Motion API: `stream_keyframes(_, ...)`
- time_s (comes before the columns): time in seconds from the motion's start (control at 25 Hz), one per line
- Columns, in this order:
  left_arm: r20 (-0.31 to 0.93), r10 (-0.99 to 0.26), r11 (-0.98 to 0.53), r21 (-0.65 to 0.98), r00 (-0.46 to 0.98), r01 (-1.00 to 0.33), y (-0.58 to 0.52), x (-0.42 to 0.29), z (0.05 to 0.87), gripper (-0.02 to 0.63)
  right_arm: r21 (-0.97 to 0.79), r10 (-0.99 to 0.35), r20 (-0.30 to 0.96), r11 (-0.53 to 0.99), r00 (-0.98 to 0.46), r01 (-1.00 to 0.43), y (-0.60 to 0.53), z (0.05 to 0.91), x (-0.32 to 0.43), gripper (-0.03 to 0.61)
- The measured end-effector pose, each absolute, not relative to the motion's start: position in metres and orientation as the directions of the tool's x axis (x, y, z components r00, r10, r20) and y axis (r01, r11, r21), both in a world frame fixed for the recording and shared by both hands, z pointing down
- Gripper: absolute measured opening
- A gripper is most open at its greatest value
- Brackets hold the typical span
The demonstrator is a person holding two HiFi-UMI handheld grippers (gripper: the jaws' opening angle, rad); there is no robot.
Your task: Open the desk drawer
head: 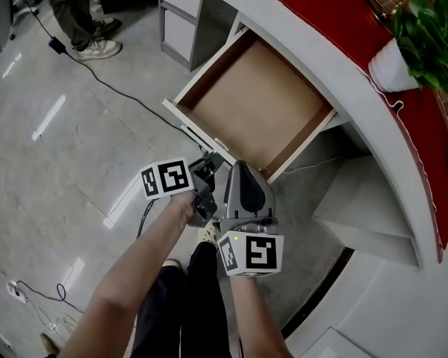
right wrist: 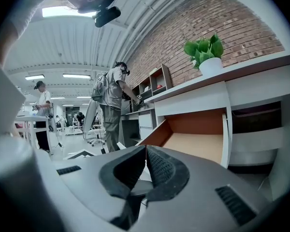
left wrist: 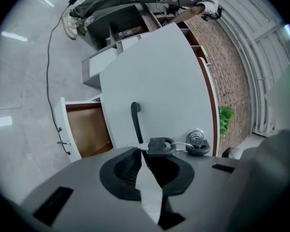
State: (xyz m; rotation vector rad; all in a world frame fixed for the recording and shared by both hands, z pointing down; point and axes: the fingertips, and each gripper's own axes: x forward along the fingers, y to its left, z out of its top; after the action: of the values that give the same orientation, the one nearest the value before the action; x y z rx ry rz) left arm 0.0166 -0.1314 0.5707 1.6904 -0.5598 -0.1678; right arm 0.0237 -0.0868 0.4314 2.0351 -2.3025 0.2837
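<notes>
Desk drawer (head: 254, 103) stands pulled out; left gripper (left wrist: 138, 148) and right gripper (right wrist: 145, 148) hover clenched, empty, just off its front edge

Wht desk (head: 310, 54), 1 drawer (head: 254, 103) open

Pose: left forearm (head: 131, 278) came in from left, right forearm (head: 255, 323) ran straight ahead; both bare, held low before body. State: left claw (left wrist: 140, 152) lay rolled onto its side, jaws almost together, thin wedge gap behind tips. State: right claw (right wrist: 145, 148) sat upright, jaws closed at tips. Claws just beside each other.
</notes>
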Motion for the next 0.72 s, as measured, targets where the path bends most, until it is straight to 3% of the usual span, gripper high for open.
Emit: stream_keyframes(0.72,0.225,-0.447,-0.114,0.946,0.866,-0.305,-0.1,-0.015,0.577,0.048,-0.089,-0.977,0.165,0.121,-0.134,-0.989,-0.084,0.429,0.009,0.018)
